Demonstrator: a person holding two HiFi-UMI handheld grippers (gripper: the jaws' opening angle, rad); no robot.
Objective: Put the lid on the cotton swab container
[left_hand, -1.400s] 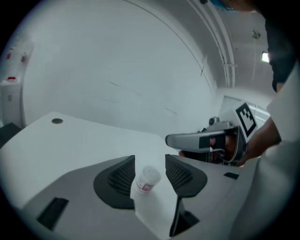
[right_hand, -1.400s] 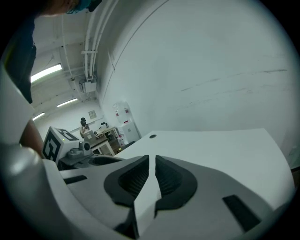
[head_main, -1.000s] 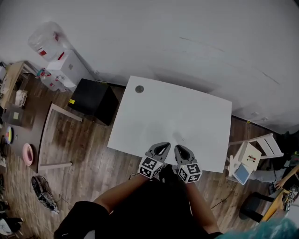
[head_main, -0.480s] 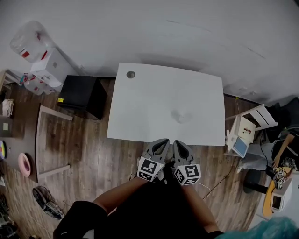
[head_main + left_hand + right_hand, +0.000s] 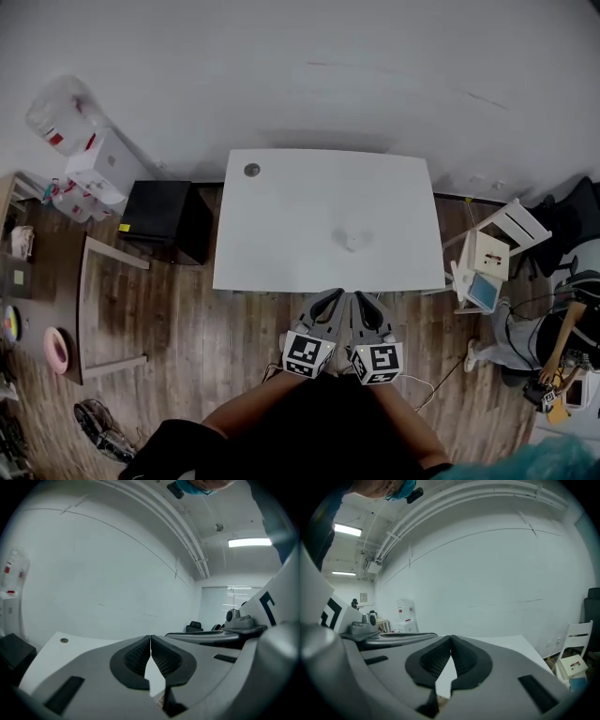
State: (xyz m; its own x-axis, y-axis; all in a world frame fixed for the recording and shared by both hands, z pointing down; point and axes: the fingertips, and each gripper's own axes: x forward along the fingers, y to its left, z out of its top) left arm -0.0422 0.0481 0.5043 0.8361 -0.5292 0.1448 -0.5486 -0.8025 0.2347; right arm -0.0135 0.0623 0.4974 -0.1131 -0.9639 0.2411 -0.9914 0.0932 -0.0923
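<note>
A small clear cotton swab container stands on the white table, right of its middle; from this distance I cannot tell whether its lid sits on it. My left gripper and right gripper hang side by side over the floor just off the table's near edge, well short of the container. Both are shut with nothing between the pads, as the left gripper and right gripper views show. The container is hidden in both gripper views.
A round grommet sits at the table's far left corner. Left of the table are a black cabinet and a water dispenser. A white chair stands at the right, a white wall behind.
The view has pulled back from the table. Both grippers, which were over the table's near edge by the container, now hang off it over the floor. The container stays on the table.
</note>
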